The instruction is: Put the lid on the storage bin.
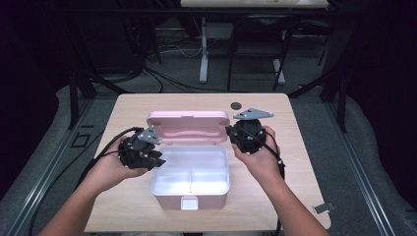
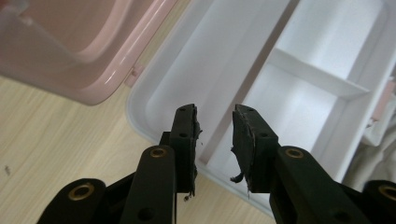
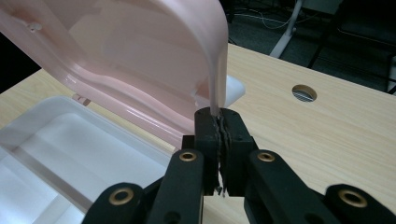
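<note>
1. Jaws of your right gripper (image 3: 218, 122) are clenched on the edge of the pink lid (image 3: 140, 60), which stands raised at the back of the box.
2. Your left gripper (image 2: 215, 135) has its jaws released, with nothing between them, hanging over the left rim of the white box (image 2: 299, 74).
3. Box (image 1: 191, 183) sits mid-surface, its divided tray seemingly empty, though glare washes it out.
4. Your hands flank it on the wooden surface (image 1: 295, 162).
</note>
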The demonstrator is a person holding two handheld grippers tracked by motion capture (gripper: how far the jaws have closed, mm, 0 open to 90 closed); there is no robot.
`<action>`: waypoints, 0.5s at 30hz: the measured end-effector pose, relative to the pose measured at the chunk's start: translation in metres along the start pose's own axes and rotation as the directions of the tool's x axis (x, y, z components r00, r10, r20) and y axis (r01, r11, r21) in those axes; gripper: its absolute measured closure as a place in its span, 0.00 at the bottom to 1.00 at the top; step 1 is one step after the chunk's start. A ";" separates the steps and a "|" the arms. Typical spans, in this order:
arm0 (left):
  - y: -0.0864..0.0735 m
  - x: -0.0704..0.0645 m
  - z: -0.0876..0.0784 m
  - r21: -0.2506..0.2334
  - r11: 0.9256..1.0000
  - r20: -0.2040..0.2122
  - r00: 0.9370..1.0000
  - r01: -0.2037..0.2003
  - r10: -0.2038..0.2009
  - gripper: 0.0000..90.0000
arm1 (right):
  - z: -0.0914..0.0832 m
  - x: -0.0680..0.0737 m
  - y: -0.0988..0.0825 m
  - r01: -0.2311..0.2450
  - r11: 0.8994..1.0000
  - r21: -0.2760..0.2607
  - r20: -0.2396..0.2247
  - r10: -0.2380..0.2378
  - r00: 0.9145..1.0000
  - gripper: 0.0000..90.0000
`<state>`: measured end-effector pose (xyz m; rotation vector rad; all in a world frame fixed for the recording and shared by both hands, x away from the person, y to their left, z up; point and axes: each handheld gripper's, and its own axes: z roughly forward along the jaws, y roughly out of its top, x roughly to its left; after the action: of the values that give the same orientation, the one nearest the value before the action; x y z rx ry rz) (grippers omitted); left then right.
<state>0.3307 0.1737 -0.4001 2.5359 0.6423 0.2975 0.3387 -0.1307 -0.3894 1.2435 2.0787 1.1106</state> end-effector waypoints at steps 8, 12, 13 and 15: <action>-0.015 0.008 -0.007 -0.052 0.996 -0.028 0.997 0.067 -0.069 0.78 | -0.003 0.002 -0.004 0.009 1.000 -0.005 -0.004 -0.009 1.000 0.97; -0.021 0.012 -0.010 -0.057 0.994 -0.039 0.994 0.097 -0.099 0.78 | -0.005 0.004 -0.006 0.013 1.000 -0.009 0.000 -0.013 1.000 0.97; -0.022 0.014 -0.011 -0.063 0.993 -0.044 0.993 0.103 -0.106 0.79 | -0.005 0.004 -0.007 0.017 1.000 -0.011 -0.004 -0.017 1.000 0.97; -0.023 0.016 -0.014 -0.078 0.990 -0.054 0.992 0.114 -0.118 0.78 | -0.006 0.004 -0.007 0.016 1.000 -0.010 -0.004 -0.016 1.000 0.97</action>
<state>0.3308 0.2050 -0.3990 2.4157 0.7834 0.3482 0.3285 -0.1311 -0.3922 1.2184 2.0802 1.1155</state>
